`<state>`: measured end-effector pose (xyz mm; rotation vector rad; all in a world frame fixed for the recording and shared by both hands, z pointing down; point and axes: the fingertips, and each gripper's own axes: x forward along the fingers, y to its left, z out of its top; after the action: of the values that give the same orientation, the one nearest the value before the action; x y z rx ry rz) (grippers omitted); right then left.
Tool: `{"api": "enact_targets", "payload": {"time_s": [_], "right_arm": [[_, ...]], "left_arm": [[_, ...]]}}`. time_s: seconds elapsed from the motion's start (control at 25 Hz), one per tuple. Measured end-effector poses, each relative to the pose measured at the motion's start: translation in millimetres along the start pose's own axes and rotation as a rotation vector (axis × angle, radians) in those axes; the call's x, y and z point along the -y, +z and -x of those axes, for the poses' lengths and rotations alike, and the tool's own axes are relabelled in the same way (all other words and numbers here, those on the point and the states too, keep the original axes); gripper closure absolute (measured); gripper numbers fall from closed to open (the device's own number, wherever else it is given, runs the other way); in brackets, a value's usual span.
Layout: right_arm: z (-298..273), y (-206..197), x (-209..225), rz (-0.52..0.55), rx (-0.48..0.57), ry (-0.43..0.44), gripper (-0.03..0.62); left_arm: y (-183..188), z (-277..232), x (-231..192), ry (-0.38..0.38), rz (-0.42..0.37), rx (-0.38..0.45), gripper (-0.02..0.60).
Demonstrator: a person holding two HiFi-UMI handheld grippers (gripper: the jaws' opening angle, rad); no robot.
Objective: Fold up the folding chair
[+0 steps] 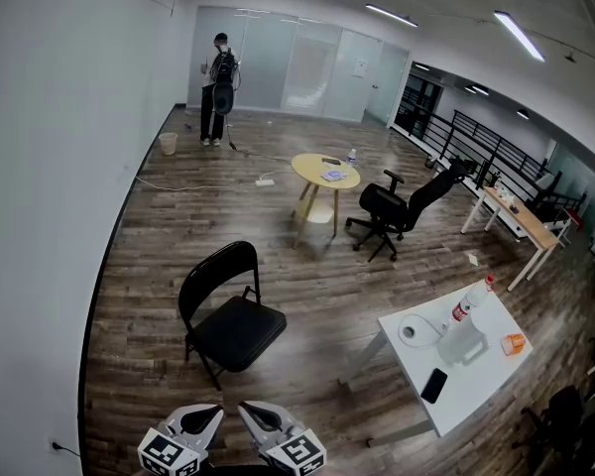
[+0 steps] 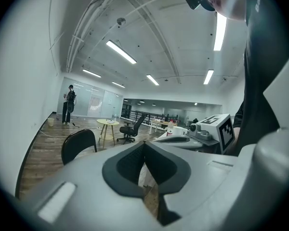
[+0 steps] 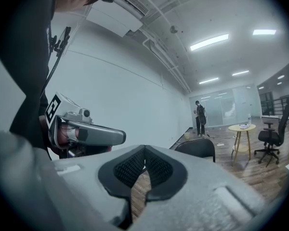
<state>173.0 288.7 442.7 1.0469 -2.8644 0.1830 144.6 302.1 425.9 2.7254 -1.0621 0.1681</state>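
Head view, entry of items and hazards.

1. Chair (image 1: 233, 310): black, folding. It stands fully open on the wood floor with the seat down and the backrest on its 11 o'clock side. It lies at 12 o'clock from both grippers, apart from them and untouched. Folding has not begun.
2. Left gripper (image 1: 214, 413): jaws pressed together, nothing between them. It is held low, just beside the right one.
3. Right gripper (image 1: 246, 408): jaws likewise together and empty.
4. White table (image 1: 476, 385): at 4 o'clock from the chair, near it. It carries a bottle (image 1: 471, 301), a tape roll (image 1: 410, 331) and a phone (image 1: 434, 385).

Hazards, as judged:
- Closed jaws cannot take the frame. Both must part before reaching, or they will only nudge the chair across the floor.
- Gripping the backrest alone would probably drag or tip the chair, because the seat needs lifting at its front edge.
- The tubing looks smooth and may slip from the pads, letting the chair fall.
- A swing toward 4 o'clock could strike the table and topple the bottle.
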Motion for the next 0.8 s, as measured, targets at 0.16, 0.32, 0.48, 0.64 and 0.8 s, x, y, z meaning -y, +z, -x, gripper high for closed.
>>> {"api": "enact_targets", "payload": {"time_s": [0.16, 0.32, 0.48, 0.64, 0.8], "right_arm": [[-7, 2, 0, -0.001, -0.002, -0.013, 0.592], [-14, 4, -1, -0.001, -0.001, -0.023, 0.592], [-19, 2, 0, -0.005, -0.003, -0.041, 0.592], [-26, 0, 3, -0.013, -0.003, -0.060, 0.591], [-33, 4, 3, -0.014, -0.008, -0.064, 0.576]], "left_arm": [[4, 4, -10, 0.007, -0.014, 0.004, 0.580], [6, 9, -22, 0.020, -0.014, 0.006, 0.580], [6, 15, -32, 0.028, -0.018, 0.001, 0.580], [8, 20, -44, 0.035, -0.031, -0.002, 0.579], [6, 21, -52, 0.036, -0.014, -0.002, 0.578]]}}
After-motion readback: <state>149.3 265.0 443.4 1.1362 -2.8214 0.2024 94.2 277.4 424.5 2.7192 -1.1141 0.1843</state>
